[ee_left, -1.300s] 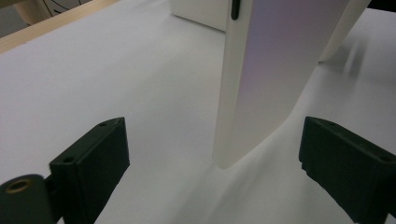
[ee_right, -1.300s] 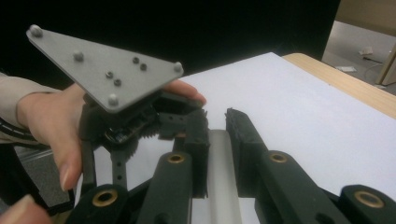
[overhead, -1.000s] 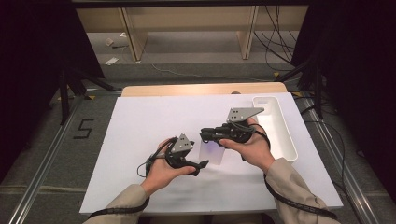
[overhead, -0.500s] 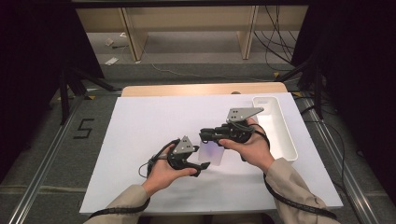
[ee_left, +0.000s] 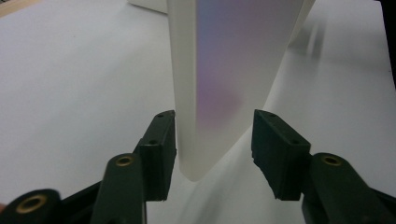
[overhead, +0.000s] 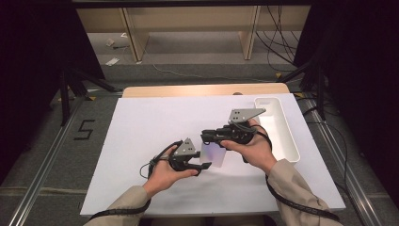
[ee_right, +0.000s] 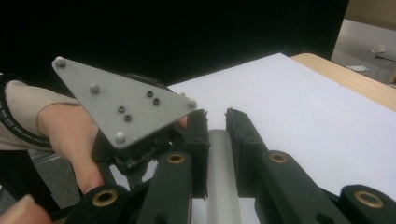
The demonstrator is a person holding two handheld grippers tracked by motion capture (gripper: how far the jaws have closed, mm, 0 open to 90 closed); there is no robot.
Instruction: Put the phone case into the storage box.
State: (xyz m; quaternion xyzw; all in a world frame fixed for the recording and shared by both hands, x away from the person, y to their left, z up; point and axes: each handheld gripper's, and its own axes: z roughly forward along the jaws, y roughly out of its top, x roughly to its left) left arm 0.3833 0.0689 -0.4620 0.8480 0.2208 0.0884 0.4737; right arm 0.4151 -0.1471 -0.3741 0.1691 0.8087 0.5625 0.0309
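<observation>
A frosted, translucent white sheet (overhead: 214, 154) with a lilac sheen hangs on edge just above the white tabletop (overhead: 141, 127). My right gripper (overhead: 204, 136) is shut on its upper edge; the right gripper view shows that rounded edge (ee_right: 219, 158) pinched between the pads (ee_right: 198, 135). My left gripper (overhead: 204, 165) points at the sheet's lower end (ee_left: 224, 70). Its jaws have just been closing, with the sheet between them. The left pad (ee_left: 163, 140) rests against the sheet, while the right pad (ee_left: 275, 149) stands apart from it.
A long white tray (overhead: 294, 150) lies on the table's right side, close behind the right hand. A wooden strip (overhead: 202, 89) runs along the table's far edge. Dark floor, metal rails and cables surround the table. The left gripper's grey plate (ee_right: 121, 102) sits close to the right jaws.
The left gripper's jaws have narrowed around the sheet's lower end. Both hands and the sheet have stayed where they were.
</observation>
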